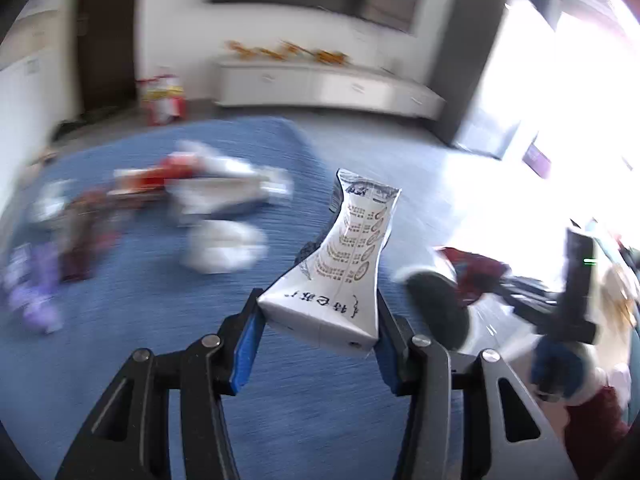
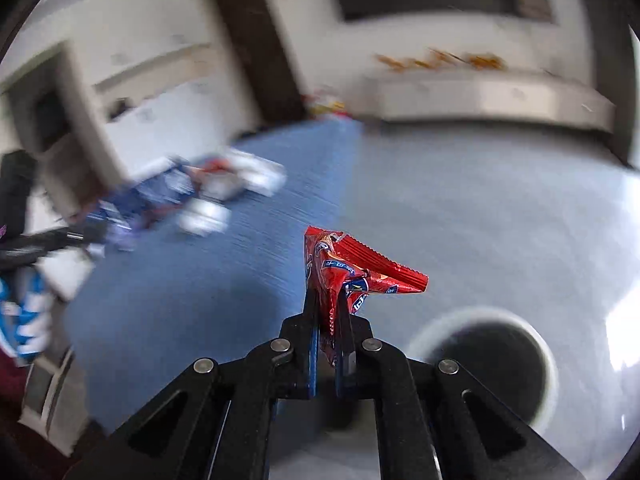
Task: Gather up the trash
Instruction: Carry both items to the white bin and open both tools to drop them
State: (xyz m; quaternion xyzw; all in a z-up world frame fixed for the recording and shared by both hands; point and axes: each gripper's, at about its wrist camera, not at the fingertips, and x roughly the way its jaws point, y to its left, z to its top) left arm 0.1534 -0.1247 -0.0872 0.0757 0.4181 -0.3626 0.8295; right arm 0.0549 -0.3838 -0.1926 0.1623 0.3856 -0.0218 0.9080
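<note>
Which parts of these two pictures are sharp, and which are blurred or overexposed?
Left wrist view: the white carton in the left tongs is sharp, the litter on the blue carpet smeared, the window blown out. Right wrist view: only the red wrapper and right tongs are sharp.

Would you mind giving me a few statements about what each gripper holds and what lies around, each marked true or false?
1. The left gripper is shut on a white packet with printed text. True.
2. The right gripper stands open and empty. False: it is shut on a crumpled red wrapper.
3. More litter lies on the blue carpet. True.
4. The round white bin is packed full of wrappers. False: its inside looks dark, with no wrappers to be seen.
</note>
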